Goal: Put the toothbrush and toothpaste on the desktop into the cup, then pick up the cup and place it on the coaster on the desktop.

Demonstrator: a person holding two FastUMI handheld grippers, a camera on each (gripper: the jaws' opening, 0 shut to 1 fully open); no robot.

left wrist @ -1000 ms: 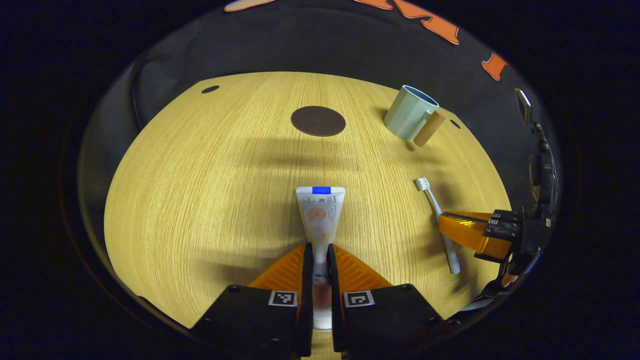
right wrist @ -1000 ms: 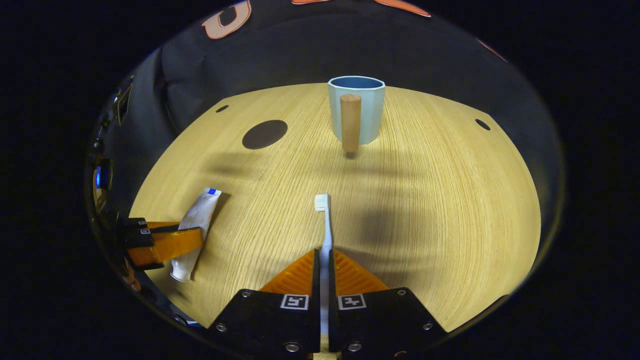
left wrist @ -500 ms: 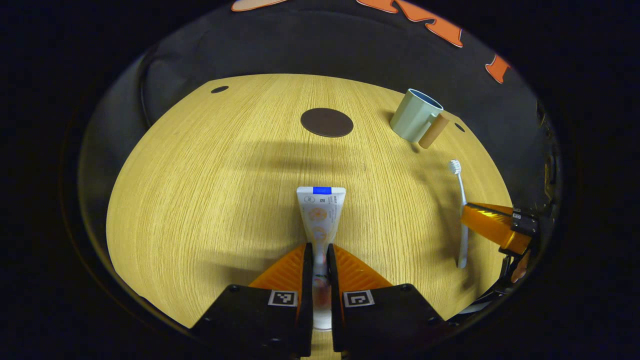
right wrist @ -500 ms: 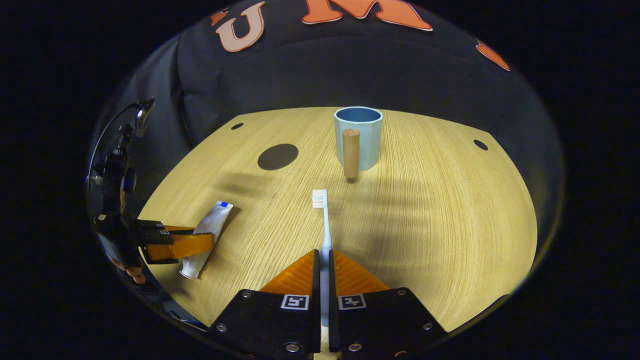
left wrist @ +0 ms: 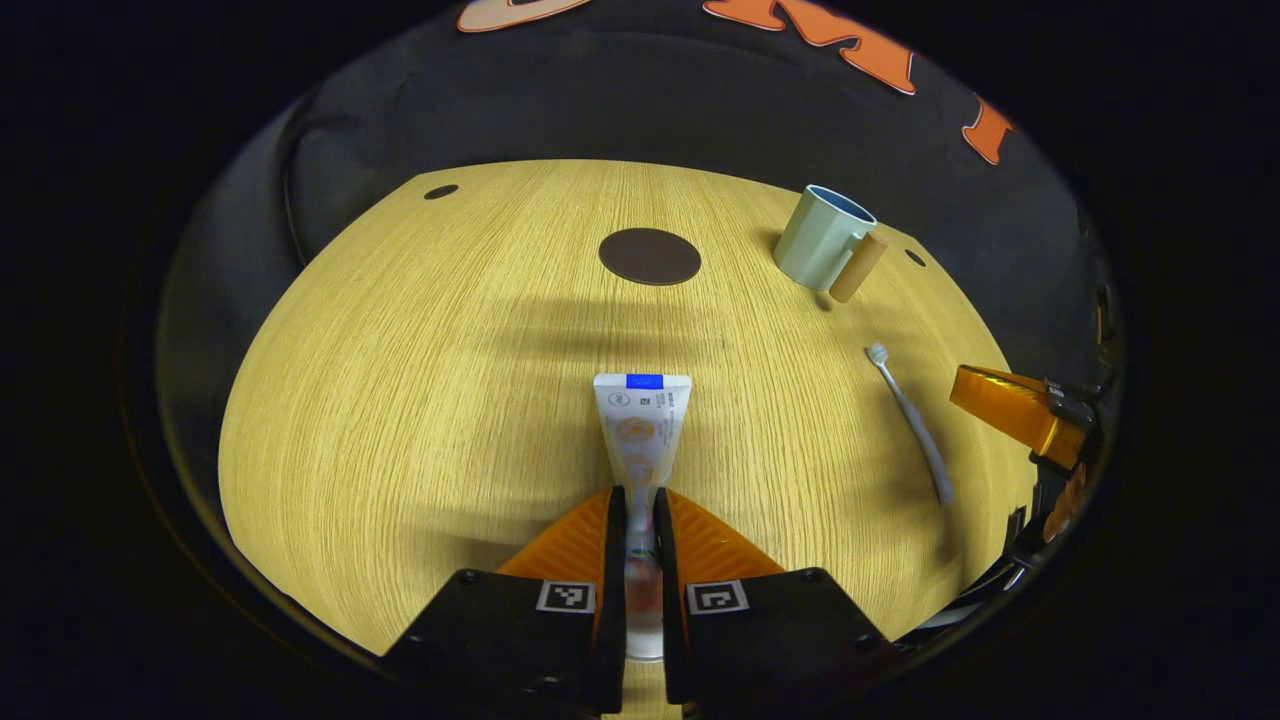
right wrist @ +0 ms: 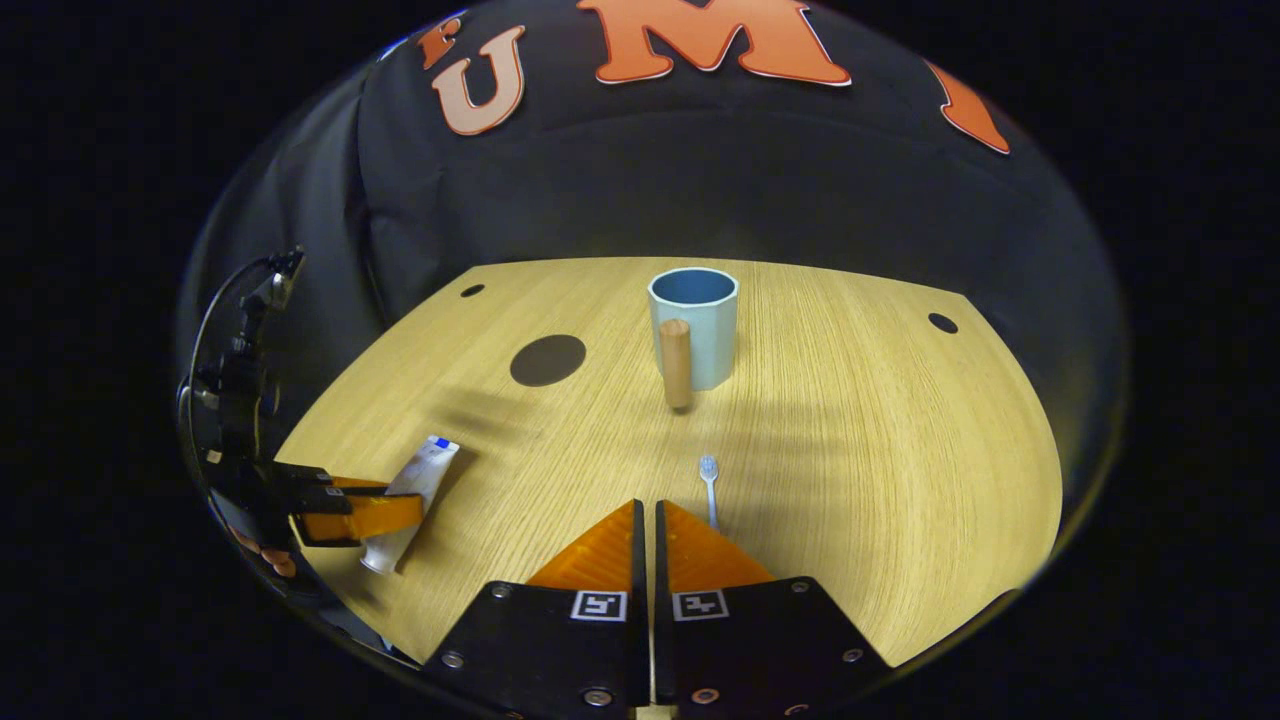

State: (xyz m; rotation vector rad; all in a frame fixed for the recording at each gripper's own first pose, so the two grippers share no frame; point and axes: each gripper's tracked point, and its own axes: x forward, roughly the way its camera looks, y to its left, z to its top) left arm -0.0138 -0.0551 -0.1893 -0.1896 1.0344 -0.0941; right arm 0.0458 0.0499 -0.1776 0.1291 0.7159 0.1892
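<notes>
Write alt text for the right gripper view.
The right gripper, fingers closed on nothing, hangs above a wooden table where a toothbrush lies. Beyond stand a cup and coaster; at left, the left gripper clamps a toothpaste tube.

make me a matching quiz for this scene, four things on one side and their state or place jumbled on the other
Things:
1. toothpaste
2. toothbrush
3. cup
4. coaster

States:
a. lying loose on the table, in no grip
b. dark flat disc with nothing on it
c. clamped between the fingers of the left hand-held gripper
d. standing upright, wooden handle on its side

Pairs: 1-c, 2-a, 3-d, 4-b
</notes>
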